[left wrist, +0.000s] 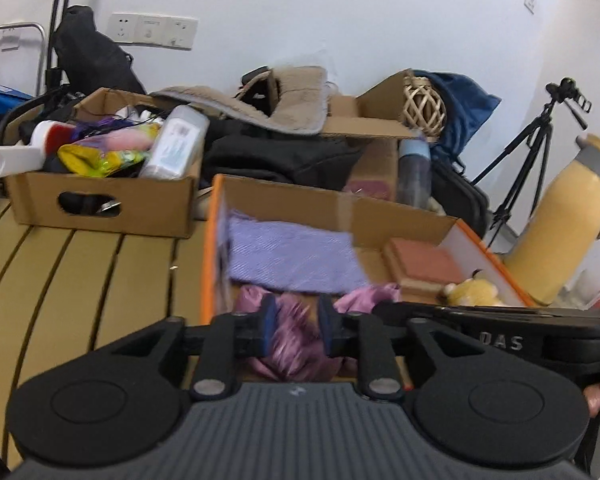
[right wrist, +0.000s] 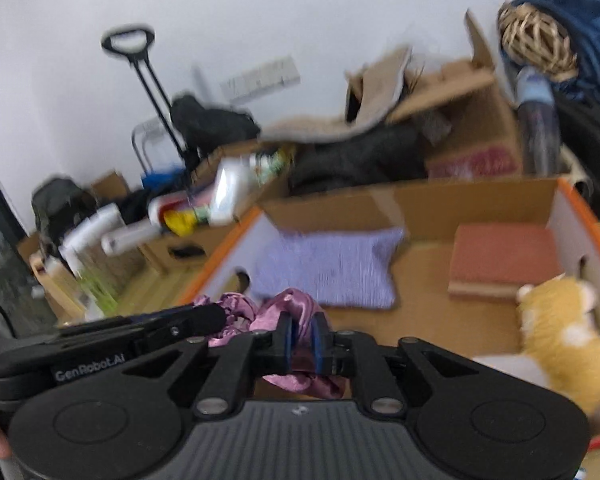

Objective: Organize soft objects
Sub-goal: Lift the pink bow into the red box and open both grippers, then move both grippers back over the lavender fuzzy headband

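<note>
Satin, shiny and crumpled, fills the gap of both grippers: a pinkish-purple cloth [left wrist: 292,336] bunched in loose folds at the near edge of the orange-rimmed cardboard box [left wrist: 208,264]. The left gripper [left wrist: 297,326] has its blue-padded jaws a little apart with the fabric between them; whether the pads press on it I cannot tell. The right gripper [right wrist: 303,340] stands narrower, its blue pads nearly parallel and close, with cloth showing above and below them; whether it is pinched is likewise unclear.

Beyond the satin, on the box's brown corrugated floor, lies a flat rectangular lavender towel [right wrist: 328,268] with a ribbed weave. To the right of it sits a brick-red, block-shaped sponge pad [right wrist: 500,260] with a pale underlayer. A fuzzy yellow plush toy [right wrist: 556,332] with white patches leans against the white inner wall at the right.

Outside, a slatted wooden tabletop [left wrist: 80,272] carries a second cardboard box [left wrist: 100,200] with an oval handle hole, heaped with packets and tubes. Farther off stand a smooth cream-yellow jug [left wrist: 560,232], a woven rattan ball [left wrist: 424,112] and a black tripod [left wrist: 532,148].
</note>
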Action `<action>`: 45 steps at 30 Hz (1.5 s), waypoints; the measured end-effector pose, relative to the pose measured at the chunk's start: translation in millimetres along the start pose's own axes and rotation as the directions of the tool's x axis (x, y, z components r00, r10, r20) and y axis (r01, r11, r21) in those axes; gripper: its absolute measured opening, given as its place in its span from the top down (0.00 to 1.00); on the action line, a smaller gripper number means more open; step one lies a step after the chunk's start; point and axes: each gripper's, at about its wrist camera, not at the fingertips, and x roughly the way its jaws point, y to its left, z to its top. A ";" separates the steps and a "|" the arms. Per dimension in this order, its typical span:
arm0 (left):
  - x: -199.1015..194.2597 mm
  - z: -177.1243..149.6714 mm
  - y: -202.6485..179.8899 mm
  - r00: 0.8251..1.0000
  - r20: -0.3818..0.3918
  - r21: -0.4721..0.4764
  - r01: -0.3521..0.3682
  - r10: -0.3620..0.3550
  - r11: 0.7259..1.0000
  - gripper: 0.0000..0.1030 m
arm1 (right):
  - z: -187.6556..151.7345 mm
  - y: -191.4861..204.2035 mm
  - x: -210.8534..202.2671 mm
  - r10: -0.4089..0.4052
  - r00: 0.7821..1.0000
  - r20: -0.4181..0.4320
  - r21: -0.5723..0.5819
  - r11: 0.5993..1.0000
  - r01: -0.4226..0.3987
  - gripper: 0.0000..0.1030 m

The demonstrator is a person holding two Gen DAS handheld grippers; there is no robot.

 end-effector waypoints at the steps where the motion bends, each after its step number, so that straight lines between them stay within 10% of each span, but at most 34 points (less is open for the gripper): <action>1: -4.1 -2.1 1.4 1.000 0.013 0.009 -0.001 0.001 1.000 0.75 | -3.2 -1.1 6.5 -0.005 1.000 -0.015 0.006 1.000 0.005 0.85; 7: -47.5 -6.6 -5.7 0.995 0.091 0.057 -0.034 0.029 0.998 0.73 | -13.2 -2.7 0.3 0.002 0.999 -0.034 -0.003 1.000 -0.002 0.47; 25: -233.3 -119.8 -86.3 0.927 0.325 0.170 -0.249 0.184 0.954 0.31 | -117.3 25.8 -259.5 -0.155 0.935 0.319 -0.154 0.965 0.213 0.22; 45: -323.6 -237.8 -102.2 0.944 0.293 0.132 -0.195 0.149 0.972 0.20 | -272.4 72.8 -357.2 -0.211 0.927 0.312 -0.192 0.941 0.278 0.15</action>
